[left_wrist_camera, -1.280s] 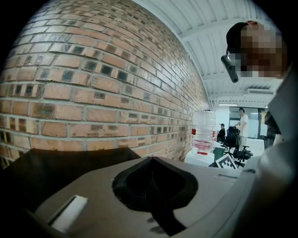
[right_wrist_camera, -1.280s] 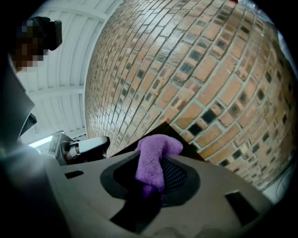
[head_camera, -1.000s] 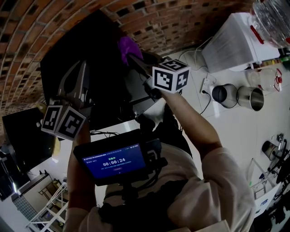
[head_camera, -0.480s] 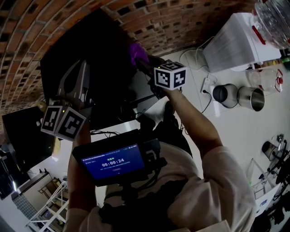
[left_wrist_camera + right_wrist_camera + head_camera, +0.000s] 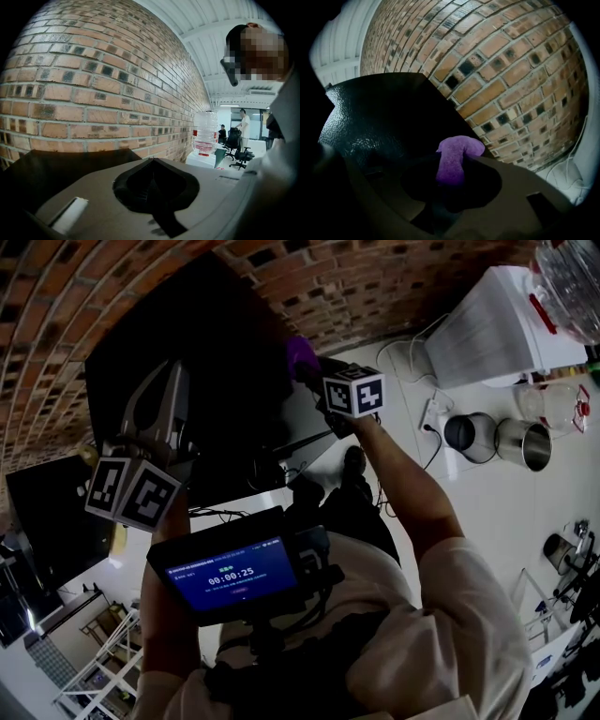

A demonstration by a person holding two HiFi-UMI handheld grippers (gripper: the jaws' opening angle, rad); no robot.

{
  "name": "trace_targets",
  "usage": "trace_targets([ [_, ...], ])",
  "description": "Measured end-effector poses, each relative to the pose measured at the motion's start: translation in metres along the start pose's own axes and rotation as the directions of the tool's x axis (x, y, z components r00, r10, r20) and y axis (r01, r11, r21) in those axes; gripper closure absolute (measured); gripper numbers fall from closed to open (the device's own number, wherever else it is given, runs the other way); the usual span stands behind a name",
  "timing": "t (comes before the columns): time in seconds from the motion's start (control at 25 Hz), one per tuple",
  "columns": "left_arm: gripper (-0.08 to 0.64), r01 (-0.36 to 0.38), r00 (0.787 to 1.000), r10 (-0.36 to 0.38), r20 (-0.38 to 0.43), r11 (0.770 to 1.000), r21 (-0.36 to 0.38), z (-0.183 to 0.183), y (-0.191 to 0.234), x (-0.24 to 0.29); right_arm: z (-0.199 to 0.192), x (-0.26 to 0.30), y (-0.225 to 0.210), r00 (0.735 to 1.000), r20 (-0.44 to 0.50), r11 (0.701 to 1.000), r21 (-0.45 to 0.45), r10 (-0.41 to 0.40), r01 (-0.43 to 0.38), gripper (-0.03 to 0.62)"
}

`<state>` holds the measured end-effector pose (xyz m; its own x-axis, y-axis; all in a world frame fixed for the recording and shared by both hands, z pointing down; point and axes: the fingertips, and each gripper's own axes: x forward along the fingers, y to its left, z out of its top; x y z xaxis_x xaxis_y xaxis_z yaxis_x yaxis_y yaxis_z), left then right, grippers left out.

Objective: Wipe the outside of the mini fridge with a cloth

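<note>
Brick wall behind, black mini fridge against it. Our right tongs pinch the purple cloth at its side, and our left tongs hover closed, empty. Wiping looks barely begun — most faces probably remain.

Premises read as an open office floor with a refreshment corner. Grounds: an exposed brick wall runs along one side above a white floor. A white water dispenser carrying a large clear bottle stands against that wall. Beyond it, the left gripper view shows swivel office chairs, a standing person and strip ceiling lights in a bright open room. A black mini fridge stands by the brickwork. Two metal pots and a socket block with trailing cable sit on the floor.
</note>
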<state>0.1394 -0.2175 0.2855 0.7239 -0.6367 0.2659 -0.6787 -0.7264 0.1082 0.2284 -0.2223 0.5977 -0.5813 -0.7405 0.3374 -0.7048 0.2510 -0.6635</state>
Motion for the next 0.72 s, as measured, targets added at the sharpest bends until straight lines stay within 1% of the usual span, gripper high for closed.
trace_targets([
  [0.2, 0.557, 0.0, 1.0, 0.0, 0.0, 1.0, 0.0, 0.001, 0.0, 0.0, -0.02, 0.01, -0.016, 0.998, -0.05, 1.0, 0.014, -0.027, 0.027, 0.488],
  [0.36, 0.557, 0.0, 1.0, 0.0, -0.001, 1.0, 0.0, 0.001, 0.0, 0.0, -0.038, 0.019, -0.036, 0.992, -0.109, 0.998, 0.007, -0.067, 0.068, 0.488],
  [0.56, 0.557, -0.002, 1.0, 0.002, -0.002, 1.0, -0.001, 0.0, 0.0, 0.0, -0.05, 0.027, -0.054, 0.973, -0.184, 0.99, -0.048, -0.136, 0.13, 0.488],
  [0.72, 0.558, -0.009, 1.0, 0.009, 0.0, 1.0, -0.002, 0.001, 0.001, 0.0, -0.06, 0.031, -0.069, 0.958, -0.228, 0.984, -0.051, -0.177, 0.17, 0.488],
])
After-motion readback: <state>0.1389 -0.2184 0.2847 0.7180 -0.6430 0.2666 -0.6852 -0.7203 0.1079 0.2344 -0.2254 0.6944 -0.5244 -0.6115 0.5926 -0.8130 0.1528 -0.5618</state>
